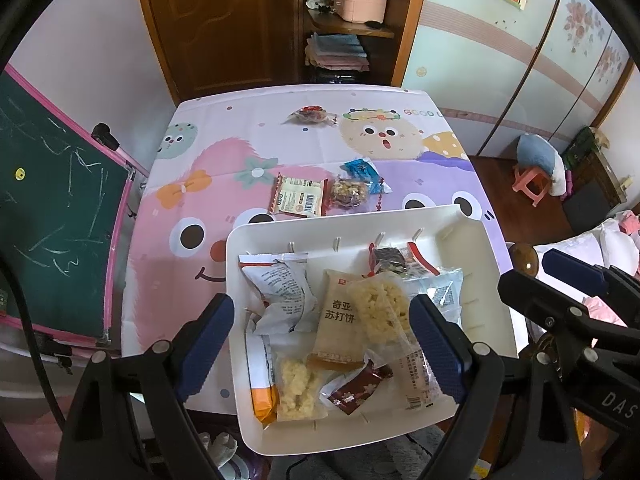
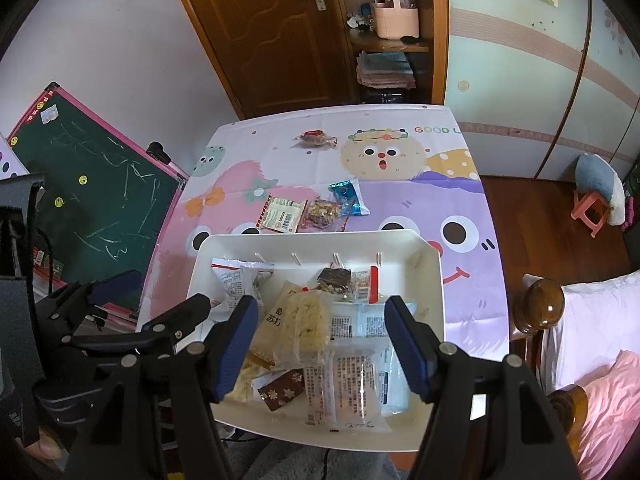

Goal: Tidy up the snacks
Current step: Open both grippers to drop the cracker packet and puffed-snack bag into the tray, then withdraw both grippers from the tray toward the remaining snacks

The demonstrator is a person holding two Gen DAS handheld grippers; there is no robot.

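Note:
A white bin sits at the table's near edge with several snack packets in it, among them a rice cracker and a tan biscuit pack. Loose on the cloth beyond it lie a red-edged packet, a nut bar, a blue packet and a far red candy. My left gripper hangs open and empty over the bin. My right gripper is open and empty over the bin too.
The table has a cartoon cloth. A green chalkboard leans at the left. A wooden door and shelf stand behind. A bed and pink stool are at the right.

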